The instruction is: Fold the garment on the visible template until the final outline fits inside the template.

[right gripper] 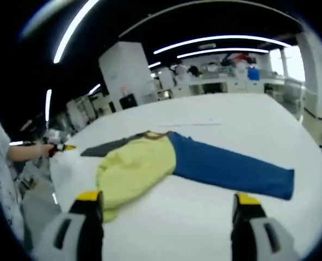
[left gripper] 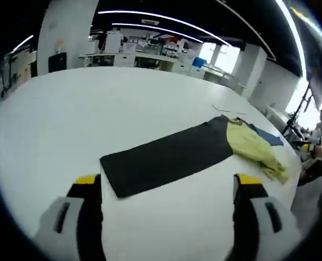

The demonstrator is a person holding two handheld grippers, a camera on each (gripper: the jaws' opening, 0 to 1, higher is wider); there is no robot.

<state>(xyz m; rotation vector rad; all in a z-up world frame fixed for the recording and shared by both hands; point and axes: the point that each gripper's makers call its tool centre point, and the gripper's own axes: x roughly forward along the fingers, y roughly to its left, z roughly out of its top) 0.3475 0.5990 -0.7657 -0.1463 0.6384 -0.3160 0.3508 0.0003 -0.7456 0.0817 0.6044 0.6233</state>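
Note:
A garment lies spread flat on the white table [left gripper: 96, 119]. It has a long black part [left gripper: 166, 155], a crumpled yellow middle [left gripper: 248, 144] and a blue part [left gripper: 267, 135]. My left gripper [left gripper: 167, 182] hovers open just short of the black end, with nothing between its yellow-tipped fingers [left gripper: 87, 179]. In the right gripper view the yellow middle [right gripper: 134, 166] and the long blue part [right gripper: 231, 168] lie ahead, with the black part [right gripper: 104, 147] behind. My right gripper [right gripper: 168, 197] is open above the table [right gripper: 248, 119], near the yellow cloth. A hand holds the left gripper [right gripper: 60, 147] far off.
A thin pale strip [left gripper: 226, 109] lies on the table beyond the garment, seen in the right gripper view as strip [right gripper: 188, 124]. The table edge [left gripper: 297, 179] falls away close to the yellow cloth. Benches and shelves [left gripper: 144, 51] and a white pillar [right gripper: 125, 70] stand behind.

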